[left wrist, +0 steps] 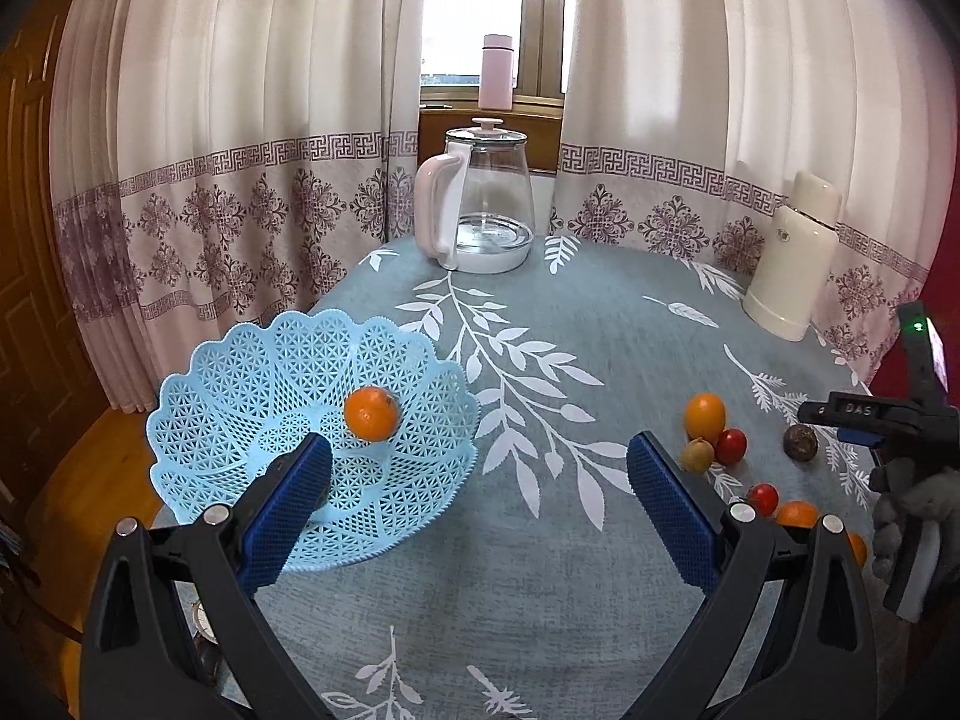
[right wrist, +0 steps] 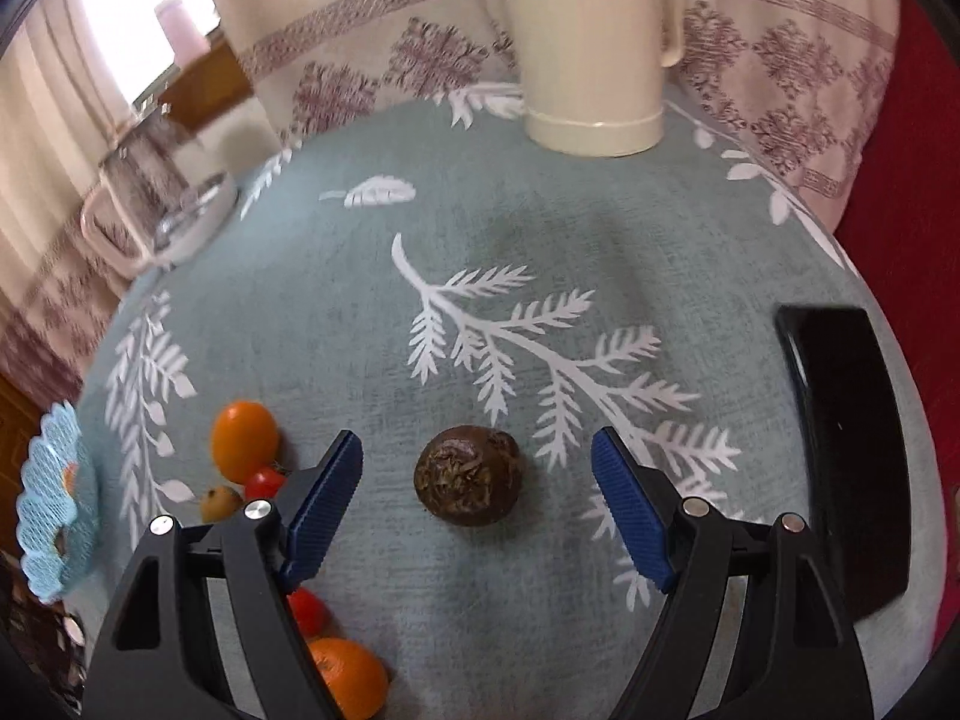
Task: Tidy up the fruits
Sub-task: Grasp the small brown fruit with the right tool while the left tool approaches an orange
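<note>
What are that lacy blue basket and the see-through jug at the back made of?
The blue basket looks like moulded plastic: thin, matte, with pierced lattice walls and a scalloped rim. The jug appears to be clear glass, glossy and transparent, with a pale pink handle and base that look like plastic.

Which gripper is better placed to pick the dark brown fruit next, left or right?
Right. The right gripper is open with the dark brown fruit lying between its fingers. The left gripper, also open, is over by the blue basket, well aside from that fruit.
</note>
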A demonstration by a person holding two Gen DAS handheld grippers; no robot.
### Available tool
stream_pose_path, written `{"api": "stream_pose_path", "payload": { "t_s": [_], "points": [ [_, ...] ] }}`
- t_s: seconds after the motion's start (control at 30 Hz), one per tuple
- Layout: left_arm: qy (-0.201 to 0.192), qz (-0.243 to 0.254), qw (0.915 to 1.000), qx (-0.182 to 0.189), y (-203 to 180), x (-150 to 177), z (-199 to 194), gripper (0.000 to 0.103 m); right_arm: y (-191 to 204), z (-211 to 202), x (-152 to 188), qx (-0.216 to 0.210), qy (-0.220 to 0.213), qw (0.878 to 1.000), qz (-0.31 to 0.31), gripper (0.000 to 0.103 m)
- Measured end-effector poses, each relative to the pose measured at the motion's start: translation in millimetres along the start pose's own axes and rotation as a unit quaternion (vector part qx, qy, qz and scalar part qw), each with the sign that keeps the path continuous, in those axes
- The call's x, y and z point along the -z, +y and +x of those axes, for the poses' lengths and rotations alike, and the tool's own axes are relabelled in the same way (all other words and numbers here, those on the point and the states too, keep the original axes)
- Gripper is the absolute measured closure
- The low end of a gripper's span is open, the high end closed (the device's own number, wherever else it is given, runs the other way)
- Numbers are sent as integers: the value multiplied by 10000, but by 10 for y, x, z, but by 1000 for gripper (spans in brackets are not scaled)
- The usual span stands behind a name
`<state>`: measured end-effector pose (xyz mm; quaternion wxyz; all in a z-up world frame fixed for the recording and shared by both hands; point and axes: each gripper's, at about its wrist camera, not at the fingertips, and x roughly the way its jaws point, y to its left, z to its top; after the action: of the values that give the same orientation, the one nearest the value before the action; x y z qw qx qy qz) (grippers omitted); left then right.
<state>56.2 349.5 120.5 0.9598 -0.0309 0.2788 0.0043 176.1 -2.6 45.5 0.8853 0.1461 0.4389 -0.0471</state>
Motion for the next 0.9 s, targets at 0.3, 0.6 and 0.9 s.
{"api": "stream_pose_path", "payload": {
  "t_s": [0.3, 0.6, 0.9],
  "points": [
    [68, 10, 10000, 48, -28, -27, 65, 3, 122, 243, -45, 88, 441, 9985, -323, 36],
    [174, 61, 9998, 103, -128, -51, 168, 3, 126, 236, -31, 331, 510, 9960, -659, 59],
    [394, 227, 9987, 238, -405, -82, 363, 3, 28, -50, 67, -8, 1, 9984, -561, 59]
  ]
}}
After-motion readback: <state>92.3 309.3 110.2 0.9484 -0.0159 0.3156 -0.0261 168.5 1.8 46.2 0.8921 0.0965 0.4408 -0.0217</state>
